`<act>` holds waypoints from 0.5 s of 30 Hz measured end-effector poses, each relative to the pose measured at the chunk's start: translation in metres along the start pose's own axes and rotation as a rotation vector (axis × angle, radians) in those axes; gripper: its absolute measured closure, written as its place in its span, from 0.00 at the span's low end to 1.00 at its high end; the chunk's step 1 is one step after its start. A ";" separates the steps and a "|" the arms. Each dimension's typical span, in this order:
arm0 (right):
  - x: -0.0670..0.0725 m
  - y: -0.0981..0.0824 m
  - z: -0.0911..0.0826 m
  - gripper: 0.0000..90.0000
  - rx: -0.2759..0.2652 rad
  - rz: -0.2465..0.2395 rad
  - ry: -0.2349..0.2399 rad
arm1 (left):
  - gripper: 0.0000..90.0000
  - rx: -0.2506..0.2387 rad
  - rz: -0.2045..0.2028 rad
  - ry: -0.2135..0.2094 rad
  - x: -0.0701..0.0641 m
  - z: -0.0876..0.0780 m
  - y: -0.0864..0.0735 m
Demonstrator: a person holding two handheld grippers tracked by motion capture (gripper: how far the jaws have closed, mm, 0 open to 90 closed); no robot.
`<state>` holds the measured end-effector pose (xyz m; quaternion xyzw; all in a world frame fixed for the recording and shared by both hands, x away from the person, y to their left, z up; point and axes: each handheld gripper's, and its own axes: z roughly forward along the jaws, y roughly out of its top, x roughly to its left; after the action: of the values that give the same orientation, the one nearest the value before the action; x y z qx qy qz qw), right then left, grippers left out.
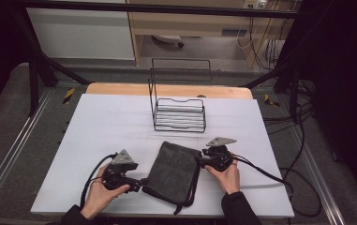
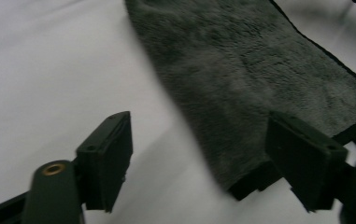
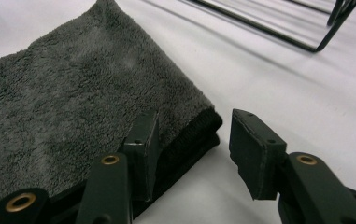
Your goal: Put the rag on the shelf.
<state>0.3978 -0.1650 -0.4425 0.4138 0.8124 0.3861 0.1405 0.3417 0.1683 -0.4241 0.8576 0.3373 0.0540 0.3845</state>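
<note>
A folded dark grey cloth [image 1: 174, 171] lies flat on the white table [image 1: 106, 126], with black cords trailing from its near end. My left gripper [image 1: 143, 182] is at the cloth's near left corner. In the left gripper view the jaws of the left gripper [image 2: 199, 121] stand wide apart, with the cloth [image 2: 241, 70] and its corner lying between them close to the right jaw. My right gripper [image 1: 199, 161] is at the cloth's far right corner. In the right gripper view the right gripper [image 3: 195, 116] brackets the folded edge of the cloth [image 3: 73, 93], with a gap left beside the right jaw.
A black wire rack [image 1: 178, 115] stands upright at the middle of the table, behind the cloth; its base wires [image 3: 269, 18] cross the top of the right gripper view. A wooden board edge [image 1: 120, 89] runs along the table's far side. Cables trail off to the right.
</note>
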 end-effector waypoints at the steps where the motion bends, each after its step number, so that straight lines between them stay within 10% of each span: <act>1: 0.000 -0.003 0.001 0.60 0.002 0.012 -0.001 | 0.39 0.017 0.002 -0.004 -0.002 0.004 0.001; 15: 0.002 -0.003 0.009 0.88 0.024 0.103 0.068 | 0.86 0.083 -0.094 -0.067 -0.008 0.014 -0.009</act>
<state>0.3997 -0.1599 -0.4500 0.4432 0.7991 0.3967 0.0877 0.3351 0.1591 -0.4388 0.8573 0.3661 -0.0068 0.3618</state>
